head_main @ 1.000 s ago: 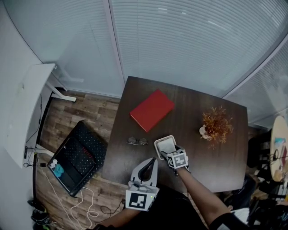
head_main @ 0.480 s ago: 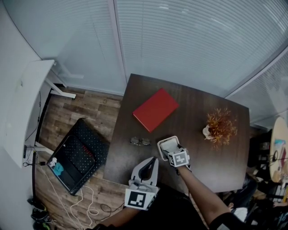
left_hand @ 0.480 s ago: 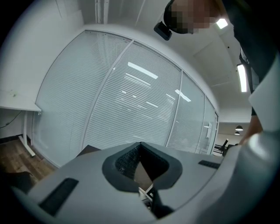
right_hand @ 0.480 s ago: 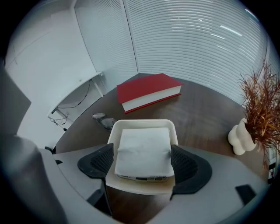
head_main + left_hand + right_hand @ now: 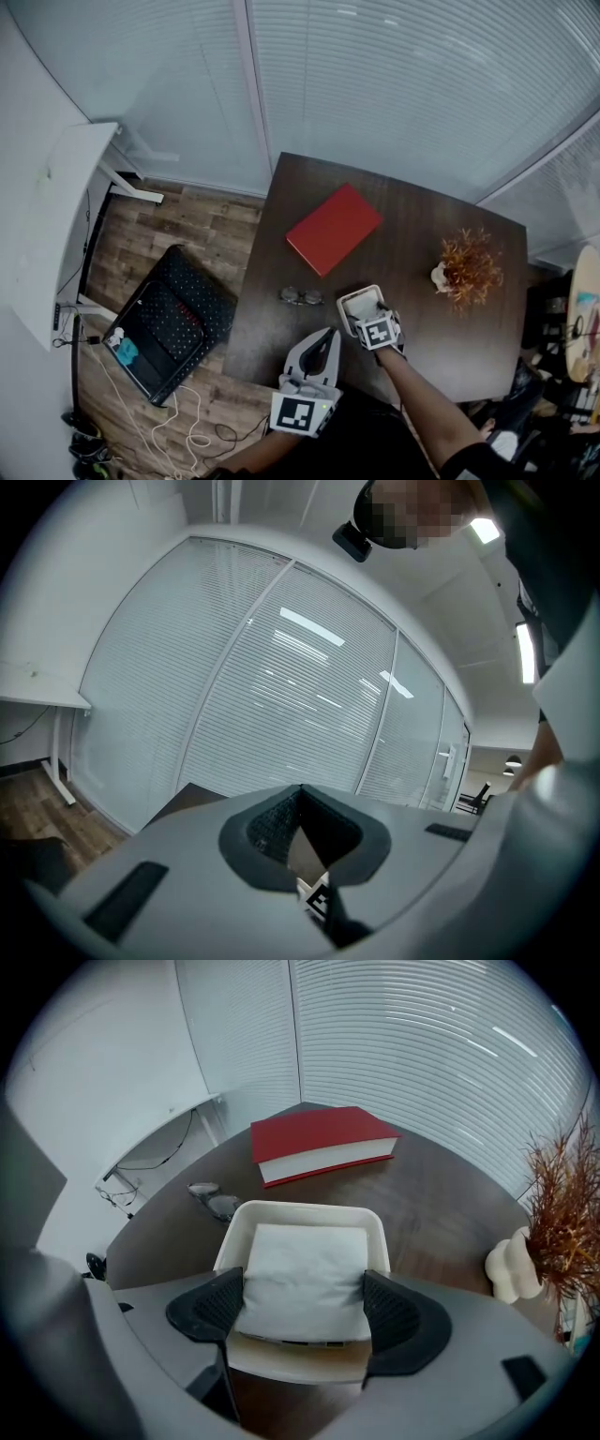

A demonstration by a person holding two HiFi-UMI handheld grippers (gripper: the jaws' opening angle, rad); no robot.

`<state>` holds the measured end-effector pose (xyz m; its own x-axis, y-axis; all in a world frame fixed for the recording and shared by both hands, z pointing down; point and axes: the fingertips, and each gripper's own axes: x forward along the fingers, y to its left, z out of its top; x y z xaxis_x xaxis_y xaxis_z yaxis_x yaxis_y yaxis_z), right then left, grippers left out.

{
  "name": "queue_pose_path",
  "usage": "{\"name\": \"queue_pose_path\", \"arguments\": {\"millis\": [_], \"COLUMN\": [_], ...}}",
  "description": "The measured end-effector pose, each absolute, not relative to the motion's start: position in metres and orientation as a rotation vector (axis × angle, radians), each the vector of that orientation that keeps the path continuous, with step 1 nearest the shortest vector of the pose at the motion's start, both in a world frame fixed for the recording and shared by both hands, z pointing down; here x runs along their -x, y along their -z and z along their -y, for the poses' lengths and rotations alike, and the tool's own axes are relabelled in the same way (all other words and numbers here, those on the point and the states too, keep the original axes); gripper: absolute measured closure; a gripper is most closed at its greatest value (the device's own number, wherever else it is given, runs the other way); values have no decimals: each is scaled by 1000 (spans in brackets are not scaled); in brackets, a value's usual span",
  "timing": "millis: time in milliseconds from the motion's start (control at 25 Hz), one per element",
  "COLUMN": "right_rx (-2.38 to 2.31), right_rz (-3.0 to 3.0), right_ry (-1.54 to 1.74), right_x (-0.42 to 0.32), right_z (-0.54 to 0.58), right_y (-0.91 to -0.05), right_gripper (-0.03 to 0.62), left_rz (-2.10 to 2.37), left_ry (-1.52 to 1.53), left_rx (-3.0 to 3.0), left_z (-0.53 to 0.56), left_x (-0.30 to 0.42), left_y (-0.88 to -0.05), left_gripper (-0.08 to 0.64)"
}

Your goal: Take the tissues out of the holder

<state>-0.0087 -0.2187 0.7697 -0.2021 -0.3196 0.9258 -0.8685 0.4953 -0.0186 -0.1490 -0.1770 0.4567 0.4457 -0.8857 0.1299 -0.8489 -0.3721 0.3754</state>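
Observation:
A cream tissue holder stands near the front edge of the dark table, with a folded stack of white tissues in it. My right gripper hangs over the holder's near end. Its jaws are opening, with the tissue stack between the two dark pads, which flank its sides. In the head view the right gripper covers part of the holder. My left gripper sits off the table's front edge, shut and empty; its own view shows the left gripper pointing up at the blinds.
A red book lies farther back on the table. Folded glasses lie left of the holder. A dried orange plant in a white vase stands to the right. A black bag lies on the wooden floor at the left.
My right gripper has edged a little farther forward over the holder. The left gripper has kept its place.

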Motion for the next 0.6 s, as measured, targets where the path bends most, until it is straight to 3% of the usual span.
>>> {"name": "queue_pose_path", "arguments": {"millis": [280, 600], "right_rx": [-1014, -1035], "right_rz": [1775, 1824], "right_ry": [-696, -728], "right_x": [11, 10], "right_z": [221, 211], "right_y": [-771, -757], "right_gripper": [195, 255], "left_rz": [1455, 1423], "left_ry": [145, 163], "left_rx": [-2333, -2386], "left_z": [175, 177], "left_x": [148, 142], "left_y": [-453, -440], "left_gripper": [561, 561]}}
